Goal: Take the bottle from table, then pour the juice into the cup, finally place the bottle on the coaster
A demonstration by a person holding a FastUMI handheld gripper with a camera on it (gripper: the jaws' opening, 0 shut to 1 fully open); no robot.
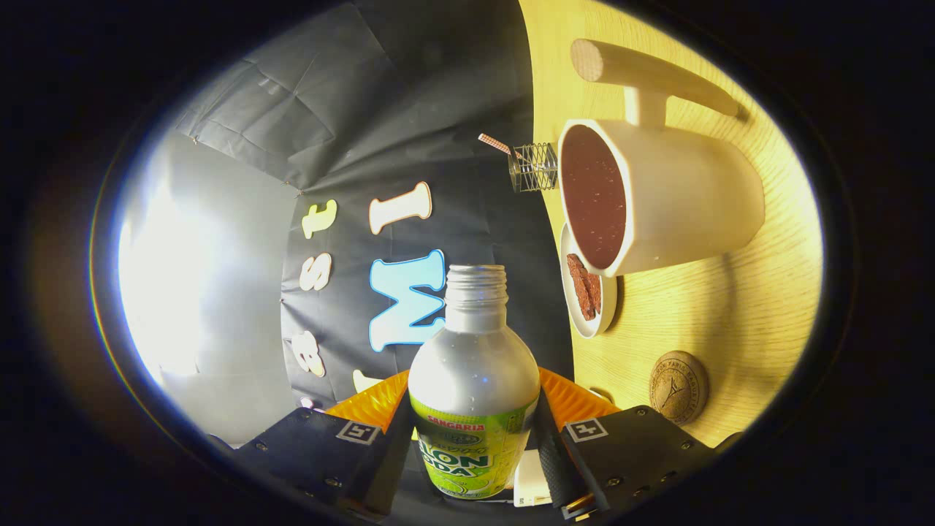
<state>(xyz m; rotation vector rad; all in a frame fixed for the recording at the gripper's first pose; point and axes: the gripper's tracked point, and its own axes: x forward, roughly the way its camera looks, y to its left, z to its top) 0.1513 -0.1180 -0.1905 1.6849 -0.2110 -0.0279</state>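
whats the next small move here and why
Probably level the bottle back upright and carry it toward the coaster. The gripper is shut on the bottle, whose open mouth sits short of the cup; the cup looks already filled with dark liquid, so pouring seems done and the round coaster on the table is bare.

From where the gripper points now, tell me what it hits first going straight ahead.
The gripper is shut on the bottle. Straight ahead, beyond the bottle's open mouth, probably only the booth's black wall; the cup sits off to one side.

Fisheye on tool point(473, 431), rolled sideways, close to table point(730, 329)
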